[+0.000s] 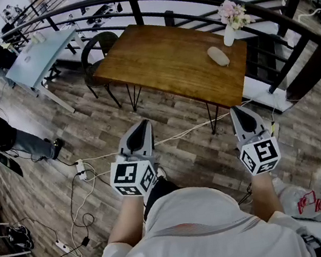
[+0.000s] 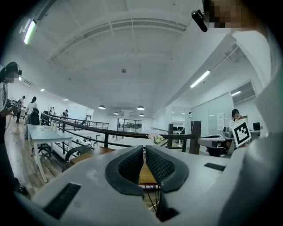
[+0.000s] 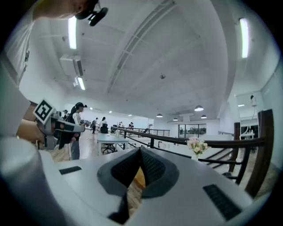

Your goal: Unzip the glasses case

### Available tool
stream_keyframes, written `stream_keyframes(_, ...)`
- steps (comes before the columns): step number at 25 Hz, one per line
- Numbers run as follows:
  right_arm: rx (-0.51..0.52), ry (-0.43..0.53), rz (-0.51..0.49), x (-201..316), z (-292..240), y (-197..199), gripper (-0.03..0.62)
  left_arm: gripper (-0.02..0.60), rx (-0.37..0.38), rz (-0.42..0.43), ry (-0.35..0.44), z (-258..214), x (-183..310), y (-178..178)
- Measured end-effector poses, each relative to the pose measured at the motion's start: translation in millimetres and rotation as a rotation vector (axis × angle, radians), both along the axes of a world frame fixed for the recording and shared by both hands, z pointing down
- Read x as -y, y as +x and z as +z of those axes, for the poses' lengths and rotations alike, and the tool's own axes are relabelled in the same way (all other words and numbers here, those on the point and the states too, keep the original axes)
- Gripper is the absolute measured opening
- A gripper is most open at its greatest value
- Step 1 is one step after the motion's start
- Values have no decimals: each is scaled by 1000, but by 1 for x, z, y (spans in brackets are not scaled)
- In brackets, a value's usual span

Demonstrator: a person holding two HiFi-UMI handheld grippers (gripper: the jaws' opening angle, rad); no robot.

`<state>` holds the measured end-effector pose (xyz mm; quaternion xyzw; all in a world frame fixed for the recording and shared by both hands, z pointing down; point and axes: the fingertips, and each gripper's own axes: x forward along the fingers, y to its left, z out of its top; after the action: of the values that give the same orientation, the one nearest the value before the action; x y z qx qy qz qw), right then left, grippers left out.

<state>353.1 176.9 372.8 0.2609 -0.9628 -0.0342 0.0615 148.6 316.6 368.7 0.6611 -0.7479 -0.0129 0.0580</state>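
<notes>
- Head view: the glasses case (image 1: 218,56) lies flat on the far right part of the wooden table (image 1: 161,63), just beside a vase of flowers (image 1: 230,23). It looks zipped shut, as far as can be judged. Lying free on the bare top, it can be approached from the table's near edge. The left gripper (image 1: 141,128) and right gripper (image 1: 240,112) are held side by side in front of the person's body, over the plank floor (image 1: 87,131). Both are short of the table and well apart from the case. The forearms run straight forward and the marker cubes face up. I read this as a ready stance, with the unzipping not yet begun.
- Left gripper view: the left gripper (image 2: 144,152) has its ribbed pads pressed together at the tips, with nothing between them. It points level toward the table, whose wood shows through the slit under the tips. The flowers peep over the jaws, and the case is hidden behind them.
- Right gripper view: the right gripper (image 3: 140,152) is likewise closed and empty, tipped a touch downward. A sliver of tabletop shows in its gap, and the vase stands to the right of the tips. The case cannot be seen here. Both tools would need carrying forward, I judge, one to steady the case and one to take the zip pull.
</notes>
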Motion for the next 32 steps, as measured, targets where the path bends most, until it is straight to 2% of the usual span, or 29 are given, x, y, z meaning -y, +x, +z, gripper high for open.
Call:
stream_keyframes(4, 4, 2, -29, -7, -3, -8, 51, 28, 1, -8, 2, -2, -1, -2)
stream_keyframes(13, 3, -26, -27, -13, 7, -4, 51, 28, -10, -17, -7, 6, -10, -1)
stream_keyframes(22, -4, -73, -24, -14, 23, -11, 51, 28, -32, -14, -46, 22, -12, -6)
stream_keyframes(26, 33, -111, -17, -11, 32, -22, 51, 28, -37, -11, -69, 31, -14, -16)
stream_keyframes(32, -1, -159, -7, -4, 54, -64, 52, 28, -75, 6, -116, 55, -6, -55)
